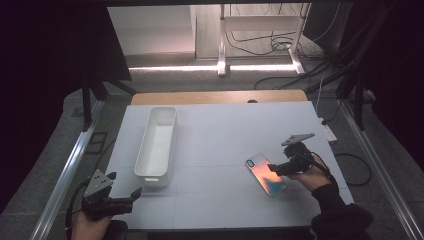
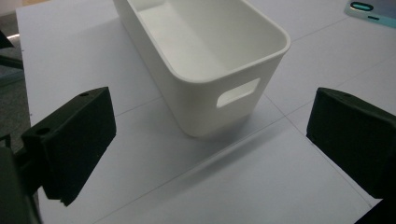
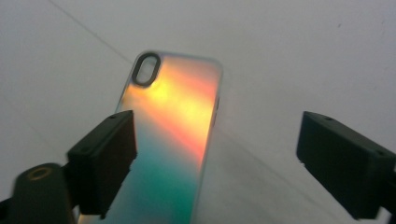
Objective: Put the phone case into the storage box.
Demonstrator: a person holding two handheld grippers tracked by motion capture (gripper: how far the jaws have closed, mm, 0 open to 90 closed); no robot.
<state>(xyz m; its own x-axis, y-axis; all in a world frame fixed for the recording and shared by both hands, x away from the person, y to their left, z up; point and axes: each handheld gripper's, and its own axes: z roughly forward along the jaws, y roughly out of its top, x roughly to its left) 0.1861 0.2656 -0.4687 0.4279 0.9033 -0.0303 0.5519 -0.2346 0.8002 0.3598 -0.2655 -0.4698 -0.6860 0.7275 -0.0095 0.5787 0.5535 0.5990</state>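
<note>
Right gripper (image 1: 278, 169) at table's right, hand behind it, dark sleeve entering from bottom edge; jaws spread wide, nothing pinched. Iridescent orange-teal phone case (image 1: 265, 174) flat on white table (image 1: 225, 135), beneath jaws, untouched. Left gripper (image 1: 124, 191) low at front-left corner, jaws wide apart, empty, aimed toward white rectangular plastic bin (image 1: 156, 145).

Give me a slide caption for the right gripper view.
Open right gripper poised over an iridescent phone case lying flat on the white table.
</note>
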